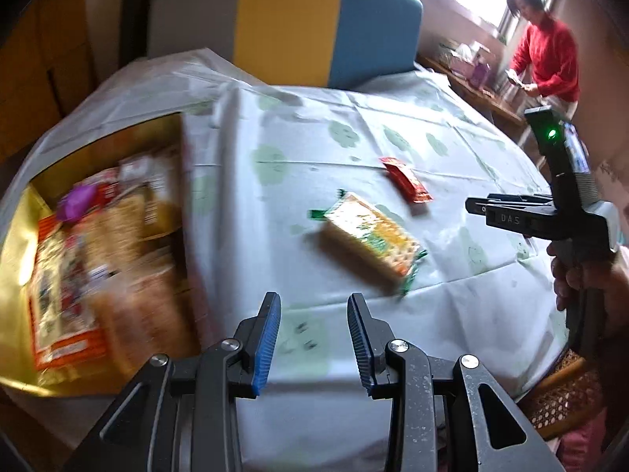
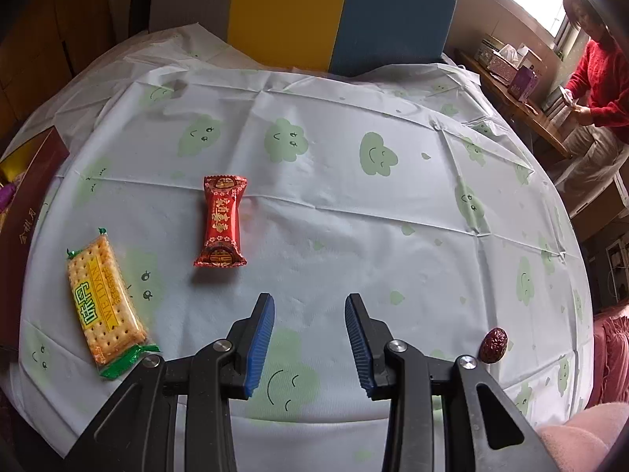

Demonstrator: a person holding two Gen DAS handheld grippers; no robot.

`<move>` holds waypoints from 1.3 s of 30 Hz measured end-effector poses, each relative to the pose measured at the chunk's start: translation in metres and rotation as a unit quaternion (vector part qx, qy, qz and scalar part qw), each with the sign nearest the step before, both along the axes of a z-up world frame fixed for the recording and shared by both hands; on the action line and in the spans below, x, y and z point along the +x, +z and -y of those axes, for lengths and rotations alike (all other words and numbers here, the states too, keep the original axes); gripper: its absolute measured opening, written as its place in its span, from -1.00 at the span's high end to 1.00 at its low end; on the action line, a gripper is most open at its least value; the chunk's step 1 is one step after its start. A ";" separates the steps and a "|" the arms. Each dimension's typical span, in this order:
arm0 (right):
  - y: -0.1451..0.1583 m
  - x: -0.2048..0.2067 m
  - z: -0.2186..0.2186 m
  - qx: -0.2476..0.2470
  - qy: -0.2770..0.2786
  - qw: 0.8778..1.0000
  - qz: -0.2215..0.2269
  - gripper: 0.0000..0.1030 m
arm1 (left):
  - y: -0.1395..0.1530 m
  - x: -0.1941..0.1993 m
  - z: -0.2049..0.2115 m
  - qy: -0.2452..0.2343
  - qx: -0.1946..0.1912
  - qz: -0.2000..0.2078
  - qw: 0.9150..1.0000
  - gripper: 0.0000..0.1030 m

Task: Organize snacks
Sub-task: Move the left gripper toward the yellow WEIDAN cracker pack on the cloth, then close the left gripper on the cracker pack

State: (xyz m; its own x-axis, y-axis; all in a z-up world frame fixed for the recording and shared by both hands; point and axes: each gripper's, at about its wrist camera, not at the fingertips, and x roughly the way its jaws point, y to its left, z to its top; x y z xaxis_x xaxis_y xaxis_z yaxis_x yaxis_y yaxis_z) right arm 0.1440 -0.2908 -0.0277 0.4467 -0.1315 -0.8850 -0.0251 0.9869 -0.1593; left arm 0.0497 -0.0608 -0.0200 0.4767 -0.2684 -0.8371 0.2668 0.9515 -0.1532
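A yellow cracker pack (image 1: 371, 238) (image 2: 105, 301) with green ends lies on the cloud-print tablecloth (image 2: 354, 196). A red wrapped candy (image 1: 407, 181) (image 2: 222, 222) lies just beyond it. A dark red date (image 2: 493, 345) sits near the table's right edge. At the left stands a gold-lined box (image 1: 15, 247) (image 2: 27, 196) holding several snack packs, blurred in the left wrist view. My left gripper (image 1: 314, 306) hovers open over bare cloth, nearer than the cracker pack. My right gripper (image 2: 309, 306) (image 1: 507, 216) is open and empty, below and right of the candy.
A chair (image 2: 342, 11) with grey, yellow and blue panels stands behind the table. A person in a red sweater (image 1: 550, 63) (image 2: 605, 82) stands at a wooden side table (image 2: 519, 110) with boxes at the far right. A woven cane seat (image 1: 566, 397) is at the lower right.
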 end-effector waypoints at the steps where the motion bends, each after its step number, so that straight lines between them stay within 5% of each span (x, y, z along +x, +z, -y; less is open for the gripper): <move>1: 0.001 0.000 0.000 0.001 0.000 1.000 0.001 0.27 | -0.002 0.006 0.006 0.002 0.000 -0.008 1.000 0.11; 5: 0.002 0.000 0.002 0.005 -0.003 1.000 0.004 0.26 | -0.009 0.031 0.025 0.019 -0.015 -0.036 0.999 0.00; 7: 0.003 0.000 0.003 0.007 -0.005 1.000 0.006 0.26 | -0.013 0.044 0.033 0.028 -0.018 -0.047 0.998 -0.25; 16: 0.004 0.003 0.003 0.012 -0.005 1.000 0.008 0.26 | -0.038 0.082 0.055 0.087 -0.025 -0.111 0.990 -0.28; 21: 0.007 0.003 0.003 0.015 -0.002 1.000 0.012 0.26 | -0.043 0.088 0.070 0.087 0.002 -0.102 0.991 -0.40; 32: 0.010 0.005 0.010 0.022 -0.013 1.000 0.016 0.26 | -0.034 0.080 0.050 -0.023 0.008 -0.075 0.997 0.16; 39: 0.006 0.005 0.007 0.013 -0.010 1.000 0.010 0.26 | -0.036 0.072 0.005 0.004 -0.009 -0.093 0.996 0.28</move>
